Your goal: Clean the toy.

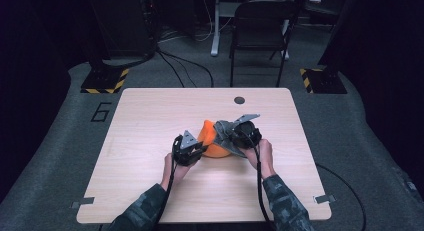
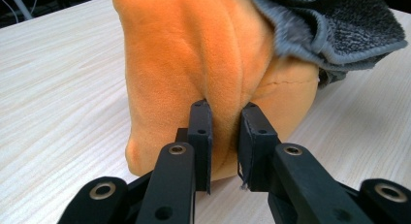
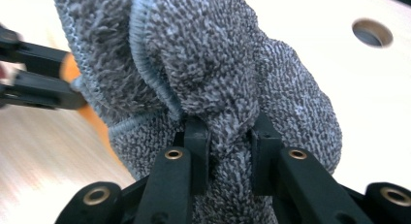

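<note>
While the left gripper (image 2: 224,139) pinches a fold of soft orange fleece cloth (image 2: 194,64), the right gripper (image 3: 228,151) clamps a nubby grey terry towel (image 3: 218,69) bunched against the orange cloth.

Soft orange fleece cloth (image 2: 194,54), nubby grey terry towel (image 3: 208,64), matt wood-grain table (image 1: 150,121)

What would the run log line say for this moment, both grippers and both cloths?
left gripper: shut on orange fleece cloth | right gripper: shut on grey terry cloth | grey overlaps orange | wooden table

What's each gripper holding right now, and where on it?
Left gripper pinches a raised fold on the side of the orange cloth. Right gripper clamps a bunched fold of the grey towel.
</note>
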Motion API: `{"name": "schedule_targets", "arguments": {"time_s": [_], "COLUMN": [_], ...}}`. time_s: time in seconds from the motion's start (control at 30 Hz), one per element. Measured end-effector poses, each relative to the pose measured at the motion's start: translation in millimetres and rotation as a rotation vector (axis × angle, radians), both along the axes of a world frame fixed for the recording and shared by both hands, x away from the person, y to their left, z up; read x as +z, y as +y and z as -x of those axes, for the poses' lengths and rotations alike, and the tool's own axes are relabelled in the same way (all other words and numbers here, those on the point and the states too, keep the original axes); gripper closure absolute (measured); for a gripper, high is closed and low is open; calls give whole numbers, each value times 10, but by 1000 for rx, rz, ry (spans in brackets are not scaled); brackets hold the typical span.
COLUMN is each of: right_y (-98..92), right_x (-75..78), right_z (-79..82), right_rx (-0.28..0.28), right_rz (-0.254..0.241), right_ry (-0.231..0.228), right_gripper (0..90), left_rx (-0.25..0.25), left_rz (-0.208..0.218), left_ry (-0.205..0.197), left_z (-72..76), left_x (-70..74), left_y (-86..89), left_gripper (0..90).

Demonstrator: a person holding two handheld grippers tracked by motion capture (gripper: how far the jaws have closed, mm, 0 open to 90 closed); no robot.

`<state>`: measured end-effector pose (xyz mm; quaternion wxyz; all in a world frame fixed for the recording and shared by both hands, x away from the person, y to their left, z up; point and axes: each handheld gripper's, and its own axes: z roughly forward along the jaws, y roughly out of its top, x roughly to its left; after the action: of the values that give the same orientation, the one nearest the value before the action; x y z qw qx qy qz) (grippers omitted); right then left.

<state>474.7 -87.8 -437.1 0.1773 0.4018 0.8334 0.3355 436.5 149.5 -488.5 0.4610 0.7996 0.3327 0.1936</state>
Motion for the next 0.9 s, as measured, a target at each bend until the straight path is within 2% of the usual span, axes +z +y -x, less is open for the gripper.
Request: {"name": "schedule_targets", "arguments": {"time_s": [0.2, 0.47, 0.53, 0.73, 0.83, 0.9], "right_y": [-95, -205, -211, -218, -237, -248], "right_x": [-76, -235, -274, -338, -465, -497], "right_z": [-63, -161, -175, -211, -256, -280], "right_rx": [-27, -70, -78, -87, -110, -106], "right_rz": [-17, 10, 1, 22, 44, 38], "right_ry": [34, 81, 93, 102, 139, 158], "right_gripper": [746, 746, 747, 747, 746, 745], "left_rx": [3, 4, 3, 2, -3, -6], "left_rz": [2, 6, 6, 6, 2, 1], "left_ry": [-2, -5, -4, -5, -2, 0], "left_z": [0, -2, -5, -5, -3, -3], "left_x": [-2, -7, -8, -9, -8, -9], "left_y": [-1, -2, -1, -2, 2, 6], "left_gripper": [772, 772, 772, 772, 772, 772]}}
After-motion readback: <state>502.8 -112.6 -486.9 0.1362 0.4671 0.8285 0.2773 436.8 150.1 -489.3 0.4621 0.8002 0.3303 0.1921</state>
